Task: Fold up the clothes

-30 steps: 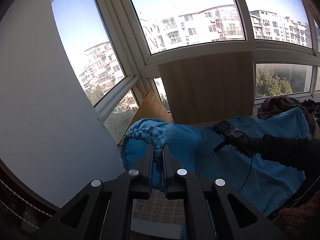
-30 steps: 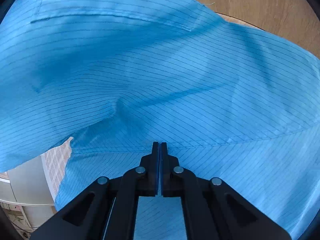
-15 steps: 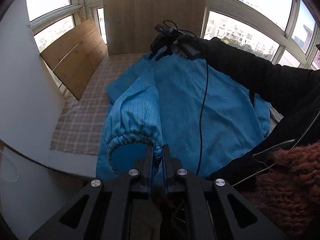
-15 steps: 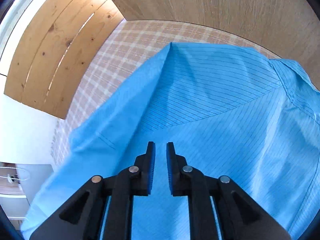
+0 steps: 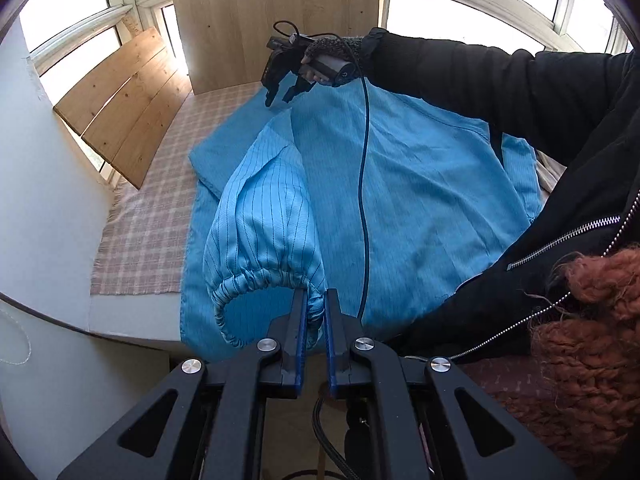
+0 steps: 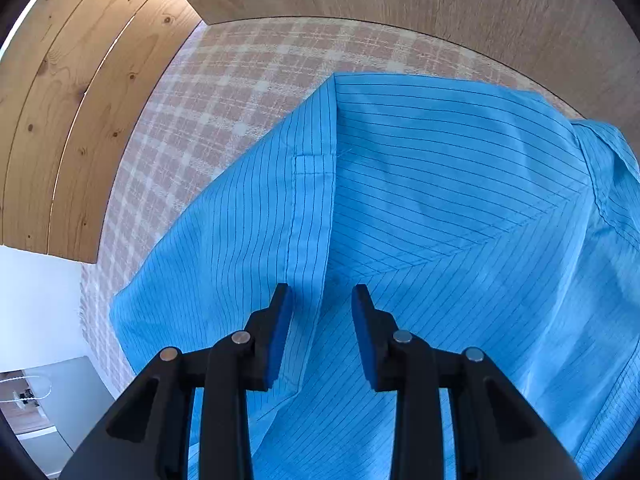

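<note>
A blue pinstriped garment lies spread across a pink checked cloth on a white table set beside windows, its near edge hanging over the table's front. The left gripper, in the foreground of its own view, is clamped on the gathered elastic cuff of one sleeve, which is folded back over the garment's body and held just above the table's near edge. At the far end, a person's gloved right hand, in a black sleeve, holds the right gripper pointed down over the garment's far corner; its jaws are opening, with nothing pinched between them and a seamed fold of the blue fabric lying below. A dark cable trails from that gripper across the garment. Wooden boards lean against the window frames behind the table.
</note>
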A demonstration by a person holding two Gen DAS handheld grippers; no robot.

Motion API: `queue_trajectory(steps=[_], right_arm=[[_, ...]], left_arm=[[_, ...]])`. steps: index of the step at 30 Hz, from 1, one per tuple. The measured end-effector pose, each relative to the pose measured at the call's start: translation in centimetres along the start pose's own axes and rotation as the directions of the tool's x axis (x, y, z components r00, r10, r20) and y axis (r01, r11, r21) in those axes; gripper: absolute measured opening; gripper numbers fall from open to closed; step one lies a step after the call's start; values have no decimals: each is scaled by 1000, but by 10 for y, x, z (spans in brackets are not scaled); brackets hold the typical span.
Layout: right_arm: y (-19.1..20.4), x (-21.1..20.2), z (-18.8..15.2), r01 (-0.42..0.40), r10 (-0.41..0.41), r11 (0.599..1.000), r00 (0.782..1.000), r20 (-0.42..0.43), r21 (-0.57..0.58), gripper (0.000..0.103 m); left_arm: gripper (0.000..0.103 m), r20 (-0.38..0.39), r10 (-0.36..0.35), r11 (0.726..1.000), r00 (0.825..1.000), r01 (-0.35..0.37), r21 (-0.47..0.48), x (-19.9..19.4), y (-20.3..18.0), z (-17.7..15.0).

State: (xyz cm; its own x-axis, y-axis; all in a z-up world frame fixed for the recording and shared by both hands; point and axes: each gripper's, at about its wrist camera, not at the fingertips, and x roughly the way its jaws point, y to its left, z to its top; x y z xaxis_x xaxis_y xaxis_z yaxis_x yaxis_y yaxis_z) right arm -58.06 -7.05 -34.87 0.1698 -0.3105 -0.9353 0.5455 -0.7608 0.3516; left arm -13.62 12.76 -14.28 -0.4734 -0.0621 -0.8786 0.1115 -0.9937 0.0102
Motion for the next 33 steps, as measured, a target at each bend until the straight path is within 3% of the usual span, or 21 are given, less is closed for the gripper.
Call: queue_trajectory(steps=[2, 4, 5, 6, 9, 11, 14, 16, 18, 20, 23, 25, 28, 31, 33], right_arm=[[-2, 5, 2, -104, 104, 994, 995, -8, 19, 31], [5, 4, 1, -89, 90, 996, 996, 1, -25, 28], [8, 3, 0, -79, 79, 996, 997, 6, -49, 12], [12, 1, -1, -72, 72, 995, 997, 12, -62, 4], [18, -11, -4, -64, 68, 993, 997, 40, -96, 4], [17, -24, -8, -50, 58, 992, 996, 65, -116, 4], [8, -31, -17, 20, -11, 992, 997, 73, -125, 4], [-2, -26, -23, 115, -108, 986, 992, 61, -120, 4], [-11, -20, -30, 228, -223, 966, 973, 54, -118, 4], [-17, -19, -35, 269, -264, 958, 962, 65, -101, 7], [-23, -20, -44, 277, -272, 958, 960, 73, -74, 16], [-22, -27, -53, 330, -323, 942, 941, 104, -66, 21], [-9, -45, -72, 374, -358, 925, 918, 171, -68, 21], [36, -53, -103, 303, -274, 931, 949, 158, -202, 24], [75, -47, -123, 229, -203, 920, 973, 113, -319, 34]], left_arm=[[7, -4, 35, 998, 999, -35, 44, 4, 2, 1], [7, 3, 115, 987, 993, -115, 109, 4, 8, 5], [7, 9, 164, 978, 986, -164, 131, 2, 13, 8], [7, 24, 211, 967, 977, -212, 140, -3, 19, 11], [7, 95, 244, 960, 965, -254, 115, -35, 31, 17], [7, 134, 207, 964, 969, -225, 139, -45, 20, 9], [13, 42, 25, 986, 999, -32, 164, -22, -5, -17], [13, -50, -86, 983, 995, 93, 161, 3, -20, -38], [13, -113, -126, 983, 986, 140, 123, 25, -26, -59], [14, -148, -174, 981, 973, 185, 58, 39, -24, -78], [15, -126, -185, 982, 975, 180, -50, 51, -2, -96], [18, -110, -234, 968, 966, 221, -122, 69, 11, -104], [17, -96, -241, 958, 966, 221, -185, 104, 27, -113], [17, -86, -272, 936, 958, 243, -254, 136, 39, -118], [17, -73, -290, 928, 954, 261, -266, 151, 39, -115]])
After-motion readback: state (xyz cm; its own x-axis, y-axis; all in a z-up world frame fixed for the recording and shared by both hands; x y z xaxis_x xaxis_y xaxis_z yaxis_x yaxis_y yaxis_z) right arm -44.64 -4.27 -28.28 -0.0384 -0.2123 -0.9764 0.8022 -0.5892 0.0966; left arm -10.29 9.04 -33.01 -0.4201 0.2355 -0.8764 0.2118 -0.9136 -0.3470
